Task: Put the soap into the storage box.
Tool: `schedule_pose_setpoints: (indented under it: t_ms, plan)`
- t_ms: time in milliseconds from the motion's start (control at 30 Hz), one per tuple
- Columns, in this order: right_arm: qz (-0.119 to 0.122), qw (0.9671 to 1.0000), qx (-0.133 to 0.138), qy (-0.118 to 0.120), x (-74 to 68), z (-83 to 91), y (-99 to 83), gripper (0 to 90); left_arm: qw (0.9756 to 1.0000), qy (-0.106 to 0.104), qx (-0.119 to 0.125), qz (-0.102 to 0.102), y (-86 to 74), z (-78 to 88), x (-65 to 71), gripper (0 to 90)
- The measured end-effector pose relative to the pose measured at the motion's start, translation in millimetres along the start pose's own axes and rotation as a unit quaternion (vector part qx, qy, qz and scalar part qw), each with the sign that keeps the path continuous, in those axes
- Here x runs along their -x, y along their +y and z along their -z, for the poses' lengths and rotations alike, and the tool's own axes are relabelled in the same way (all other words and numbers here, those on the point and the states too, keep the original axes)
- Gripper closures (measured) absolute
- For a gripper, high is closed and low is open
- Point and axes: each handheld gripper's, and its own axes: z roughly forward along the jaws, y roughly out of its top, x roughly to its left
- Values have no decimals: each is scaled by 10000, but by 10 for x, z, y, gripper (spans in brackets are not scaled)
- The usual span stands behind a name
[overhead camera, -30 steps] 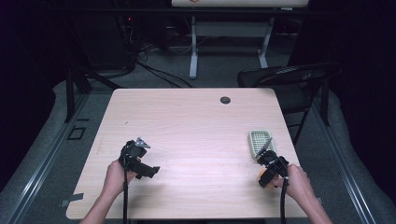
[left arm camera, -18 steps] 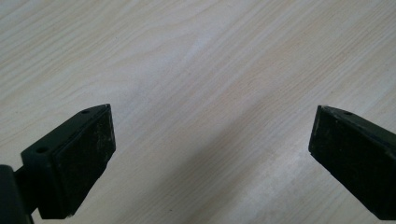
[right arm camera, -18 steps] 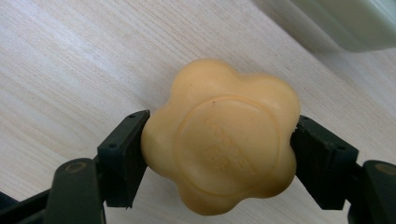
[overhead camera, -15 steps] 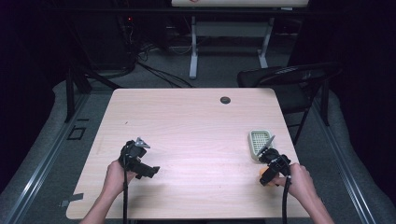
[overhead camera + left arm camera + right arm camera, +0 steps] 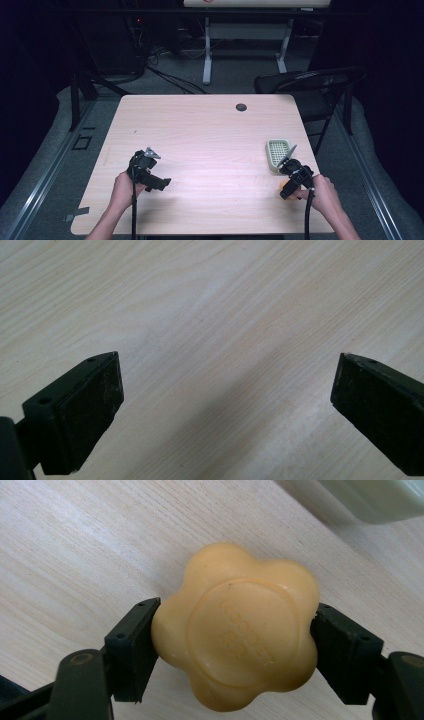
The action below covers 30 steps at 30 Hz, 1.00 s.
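Note:
A pale orange, flower-shaped soap bar [image 5: 240,640] sits between the two black jaws of my right gripper [image 5: 235,642], which is shut on it just above the wooden table. In the high view the soap [image 5: 285,190] shows as an orange spot at the right gripper [image 5: 288,186], near the table's front right. A pale green soap dish [image 5: 277,151] with a grid floor lies just beyond it, and its edge [image 5: 370,495] shows in the right gripper view. My left gripper [image 5: 225,395] is open over bare wood, at the front left [image 5: 159,182].
The light wooden table [image 5: 210,135] has a small dark round cap [image 5: 241,107] near its far edge. A black folding chair [image 5: 310,85] stands past the right far corner. A white desk frame and cables are on the floor behind.
The right hand has shifted slightly with the soap still in its jaws. The left hand has stayed put.

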Motion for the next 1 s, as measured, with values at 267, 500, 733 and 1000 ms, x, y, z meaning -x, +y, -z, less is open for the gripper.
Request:
schedule_pose_setpoints:
  t_ms: [267,500,733,1000]
  plan:
    - [26,10000,-14,33,22,11,-10,262,10000,-9,-5,-3,0,0,-1,5]
    - [-14,10000,63,16,32,41,-26,265,10000,25,-2,-8,-1,-6,8,5]
    - [-207,9995,233,-2,51,44,-61,265,10000,-6,-3,-49,-1,0,19,6]
    - [-199,9996,186,-89,109,136,-69,265,10000,-34,-4,-91,5,-5,25,6]
